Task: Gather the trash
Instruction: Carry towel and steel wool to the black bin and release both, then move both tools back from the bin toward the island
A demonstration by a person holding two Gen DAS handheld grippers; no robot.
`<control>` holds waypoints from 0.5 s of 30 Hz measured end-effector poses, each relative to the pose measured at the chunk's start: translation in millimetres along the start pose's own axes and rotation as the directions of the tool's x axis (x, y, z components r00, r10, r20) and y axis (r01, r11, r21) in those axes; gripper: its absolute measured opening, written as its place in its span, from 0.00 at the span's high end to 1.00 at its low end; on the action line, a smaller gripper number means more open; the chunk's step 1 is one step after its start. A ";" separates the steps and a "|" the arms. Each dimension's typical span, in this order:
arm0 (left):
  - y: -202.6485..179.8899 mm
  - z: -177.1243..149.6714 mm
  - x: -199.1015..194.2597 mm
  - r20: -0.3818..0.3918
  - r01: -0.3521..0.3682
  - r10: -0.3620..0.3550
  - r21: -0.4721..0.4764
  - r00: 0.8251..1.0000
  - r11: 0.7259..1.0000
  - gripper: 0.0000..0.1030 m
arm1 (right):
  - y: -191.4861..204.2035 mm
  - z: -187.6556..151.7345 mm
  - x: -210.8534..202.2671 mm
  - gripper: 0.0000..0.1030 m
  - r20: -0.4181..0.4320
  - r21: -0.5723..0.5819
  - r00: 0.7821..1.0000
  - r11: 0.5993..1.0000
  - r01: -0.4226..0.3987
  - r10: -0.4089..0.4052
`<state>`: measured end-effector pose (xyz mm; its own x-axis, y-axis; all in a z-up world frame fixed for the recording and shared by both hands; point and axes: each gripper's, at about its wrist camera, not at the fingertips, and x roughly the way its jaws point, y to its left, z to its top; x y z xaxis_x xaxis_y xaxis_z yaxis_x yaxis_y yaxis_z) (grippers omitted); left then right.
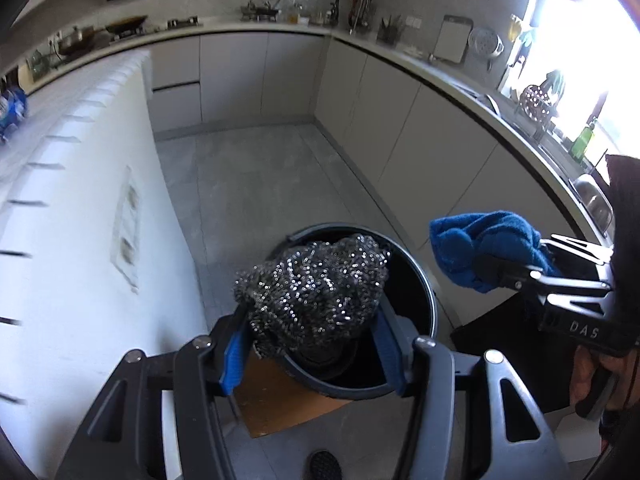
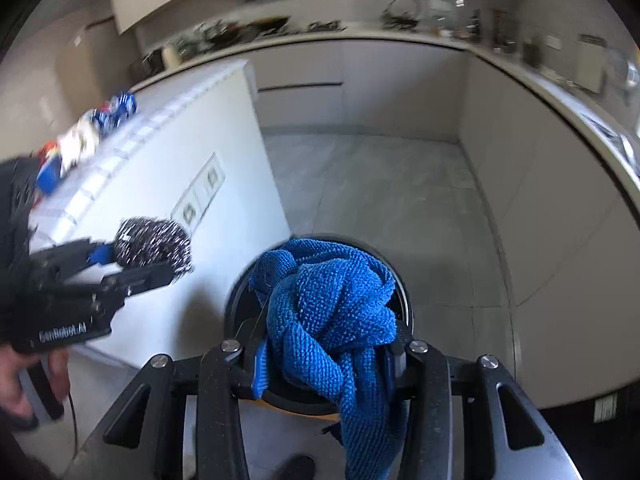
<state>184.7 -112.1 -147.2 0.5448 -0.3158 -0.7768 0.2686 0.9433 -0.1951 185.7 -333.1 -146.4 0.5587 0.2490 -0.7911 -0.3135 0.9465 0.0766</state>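
Note:
My left gripper [image 1: 310, 340] is shut on a steel wool scourer [image 1: 316, 292], held over the open dark round trash bin [image 1: 420, 280] on the floor. The same scourer [image 2: 154, 242] shows at the left of the right wrist view, in the left gripper [image 2: 148, 264]. My right gripper [image 2: 324, 364] is shut on a crumpled blue cloth [image 2: 328, 312] that hangs above the bin [image 2: 402, 284]. In the left wrist view the blue cloth [image 1: 480, 248] sits at the right in the right gripper [image 1: 516, 264], beside the bin.
A white tiled island counter [image 1: 80, 168] stands left of the bin, with blue and white wrappers [image 2: 92, 128] lying on top. Beige cabinets [image 1: 400, 120] and a cluttered worktop curve round the back and right. A brown board [image 1: 276, 396] lies under the bin on the grey floor.

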 end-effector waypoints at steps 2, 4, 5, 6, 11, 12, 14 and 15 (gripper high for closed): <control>-1.6 -3.1 12.9 -0.025 0.004 -0.004 0.003 1.000 1.000 0.46 | -7.5 -4.5 16.6 0.57 -0.025 -0.050 0.999 0.999 -0.021 0.020; -1.9 -6.8 25.4 -0.038 0.009 -0.009 0.001 0.999 1.000 0.46 | -16.4 -8.3 28.0 0.57 -0.040 -0.078 0.998 0.995 -0.059 0.056; -1.2 -8.6 31.0 -0.049 0.013 -0.013 -0.002 0.999 1.000 0.45 | -19.7 -10.2 35.2 0.57 -0.048 -0.097 0.996 0.992 -0.077 0.073; -2.1 -10.2 39.3 -0.060 0.025 -0.025 -0.007 0.998 1.000 0.45 | -21.1 -11.0 42.5 0.57 -0.055 -0.119 0.995 0.989 -0.091 0.085; 8.2 -22.6 64.7 -0.081 -0.010 0.003 -0.085 0.997 0.996 0.04 | -29.5 -24.7 95.3 0.00 -0.125 -0.243 0.991 0.967 -0.074 0.044; 13.9 -25.3 63.3 -0.088 -0.030 0.021 -0.108 0.996 0.994 0.04 | -33.8 -26.5 104.5 0.00 -0.134 -0.256 0.991 0.965 -0.061 0.028; 19.6 -28.6 58.3 -0.088 -0.061 0.050 -0.122 0.995 0.991 0.04 | -40.6 -26.0 111.1 0.00 -0.125 -0.252 0.992 0.966 -0.049 0.018; 21.3 -30.7 55.4 -0.090 -0.075 0.065 -0.122 0.994 0.990 0.04 | -44.3 -25.6 111.3 0.00 -0.116 -0.245 0.993 0.969 -0.038 0.010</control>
<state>196.2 -106.3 -212.8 0.4877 -0.2438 -0.8383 0.1277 0.9698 -0.2077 242.1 -352.6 -253.4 0.4626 0.2327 -0.8555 -0.5131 0.8572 -0.0443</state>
